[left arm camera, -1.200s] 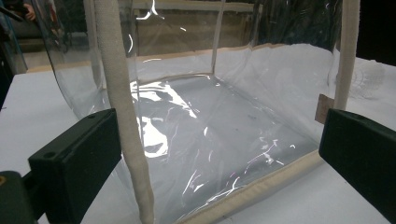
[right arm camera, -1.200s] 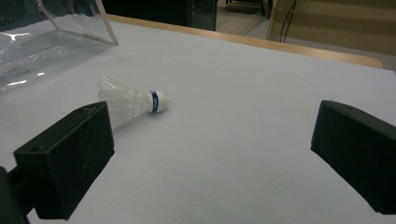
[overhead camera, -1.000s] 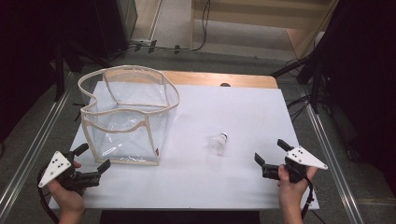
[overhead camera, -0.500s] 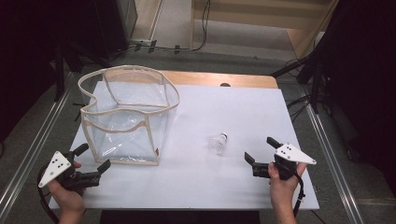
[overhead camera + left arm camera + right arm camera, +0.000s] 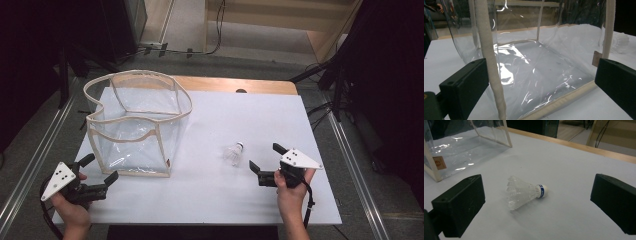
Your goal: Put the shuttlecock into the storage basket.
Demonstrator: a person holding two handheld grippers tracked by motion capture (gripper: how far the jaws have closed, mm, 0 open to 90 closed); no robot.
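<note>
A white shuttlecock (image 5: pixel 233 153) (image 5: pixel 524 192) lies on its side on the white table, cork end with a blue band pointing away from the bag. My right gripper (image 5: pixel 267 158) (image 5: pixel 541 202) stands open just right of it, jaws level with it and apart from it. A clear plastic bag (image 5: pixel 135 122) (image 5: pixel 534 67) with cream fabric trim stands open-topped at the left. My left gripper (image 5: pixel 98 168) (image 5: pixel 544 82) is open near the bag's front left corner, its jaws facing the bag's front wall. The shuttlecock (image 5: pixel 621 42) shows faintly past the bag's right edge.
The white table top (image 5: pixel 250 115) has a wooden strip (image 5: pixel 240 85) along its far edge. Metal rails (image 5: pixel 355 165) run along both sides of the table. Cables and dark stands lie on the floor beyond. A small tan label (image 5: pixel 439 162) sits on the bag's lower corner.
My right gripper has moved left toward the shuttlecock, closing most of the gap. The left gripper, the bag and the shuttlecock have stayed in place.
</note>
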